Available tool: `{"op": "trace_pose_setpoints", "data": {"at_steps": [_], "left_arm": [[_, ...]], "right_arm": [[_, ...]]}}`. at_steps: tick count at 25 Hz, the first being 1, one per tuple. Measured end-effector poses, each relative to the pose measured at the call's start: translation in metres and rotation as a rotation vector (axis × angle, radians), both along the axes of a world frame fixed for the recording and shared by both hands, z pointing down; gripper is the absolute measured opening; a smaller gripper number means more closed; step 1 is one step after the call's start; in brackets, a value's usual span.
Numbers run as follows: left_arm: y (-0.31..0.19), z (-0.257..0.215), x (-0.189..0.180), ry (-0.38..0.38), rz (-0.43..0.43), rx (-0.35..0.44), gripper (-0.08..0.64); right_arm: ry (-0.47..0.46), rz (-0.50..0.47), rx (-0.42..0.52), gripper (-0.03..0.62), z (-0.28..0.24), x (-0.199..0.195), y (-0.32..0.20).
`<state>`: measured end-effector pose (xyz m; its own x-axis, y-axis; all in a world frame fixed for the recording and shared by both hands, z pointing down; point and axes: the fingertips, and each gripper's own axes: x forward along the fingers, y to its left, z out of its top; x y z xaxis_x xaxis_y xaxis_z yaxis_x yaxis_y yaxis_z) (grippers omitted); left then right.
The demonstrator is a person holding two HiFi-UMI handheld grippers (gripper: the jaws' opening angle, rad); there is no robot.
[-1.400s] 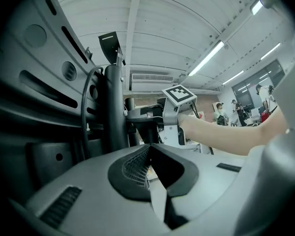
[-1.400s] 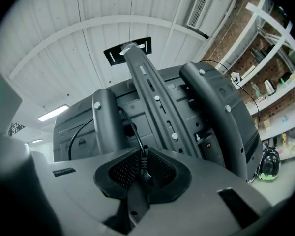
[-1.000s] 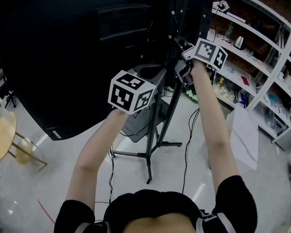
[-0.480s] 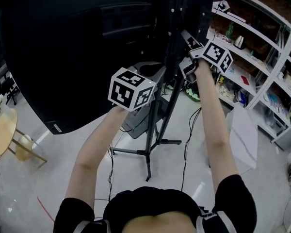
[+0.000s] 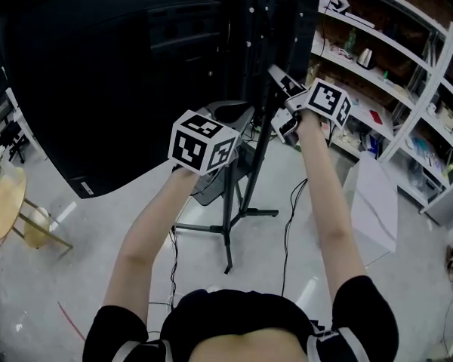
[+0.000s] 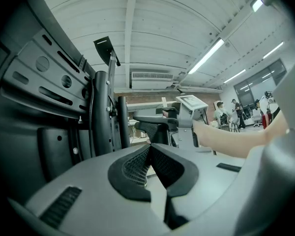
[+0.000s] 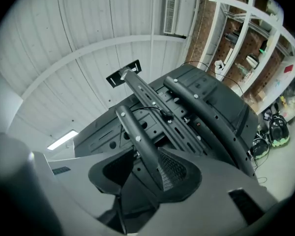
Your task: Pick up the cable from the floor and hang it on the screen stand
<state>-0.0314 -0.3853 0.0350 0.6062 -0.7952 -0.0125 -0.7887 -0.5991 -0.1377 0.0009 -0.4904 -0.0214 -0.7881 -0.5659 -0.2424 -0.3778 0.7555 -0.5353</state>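
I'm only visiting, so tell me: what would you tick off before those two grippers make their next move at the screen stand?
1. Release by the right gripper: ok. Its jaws have just opened, and the screen stand's black bar stands between them, unpressed.
2. Empty left gripper: ok. Its jaws are together on nothing.
3. Cable hung: cannot tell. A thin cable lies on the bracket, its run hidden.
4. Floor cleared: not ok. A floor cable trails by the stand's legs.
5. Stand upright: ok.

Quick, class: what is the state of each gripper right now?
Left gripper: jaws closed, nothing between them.
Right gripper: jaws open, having just been opening; a black bar of the screen stand stands between them, not gripped.
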Motion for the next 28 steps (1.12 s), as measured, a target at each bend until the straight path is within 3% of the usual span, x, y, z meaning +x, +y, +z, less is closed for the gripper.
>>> {"op": "trace_pose_setpoints", "data": {"at_steps": [11,15,21,28], "left_arm": [[0.041,0.052,0.029,0.059,-0.057,-0.063,0.006],[0.063,0.075,0.036,0.122,-0.089,-0.093,0.006],[0.096,0.106,0.054,0.136,-0.106,-0.090,0.006],[0.136,0.140,0.081,0.190,-0.107,-0.105,0.006]], "right_arm": [[0.106,-0.082,0.045,0.147,0.056,0.025,0.109],[0.200,-0.029,0.077,0.066,0.087,0.039,0.140],[0.287,0.023,0.201,0.046,0.124,0.050,0.191],[0.366,0.225,0.229,0.032,0.170,0.075,0.231]]}}
